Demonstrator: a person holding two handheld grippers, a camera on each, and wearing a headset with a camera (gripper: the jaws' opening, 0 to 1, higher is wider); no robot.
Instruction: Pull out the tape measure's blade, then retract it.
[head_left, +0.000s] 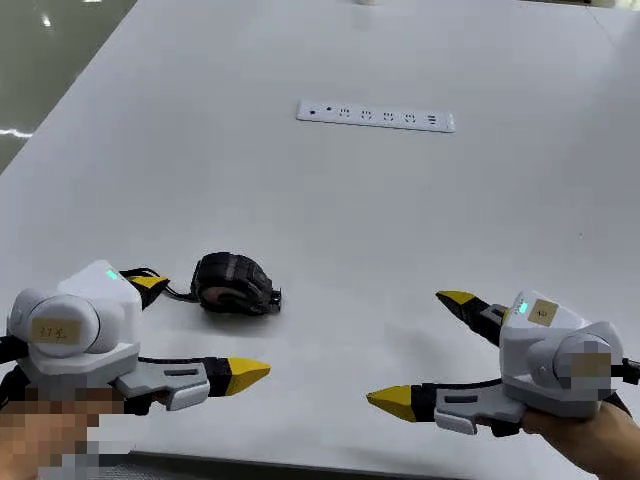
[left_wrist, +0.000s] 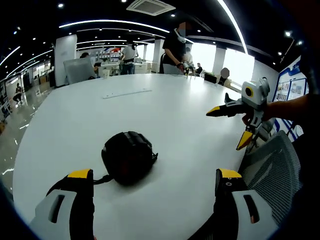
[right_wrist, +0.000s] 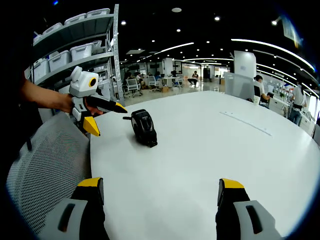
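Two pairs of jaws apart: left gripper (head_left: 206, 326) beside tape measure (head_left: 235, 284) near table (head_left: 320, 425) edge, right gripper (head_left: 412, 348) well off.

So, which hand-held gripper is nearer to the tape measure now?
The left. The left hand-held gripper is open right beside the tape measure, which lies just ahead of its jaws. The right hand-held gripper, also open, is farther off on the tape measure's other side.

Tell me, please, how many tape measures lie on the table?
1: the black tape measure lies on the white table, just ahead of the left gripper. Nothing there could hide another.
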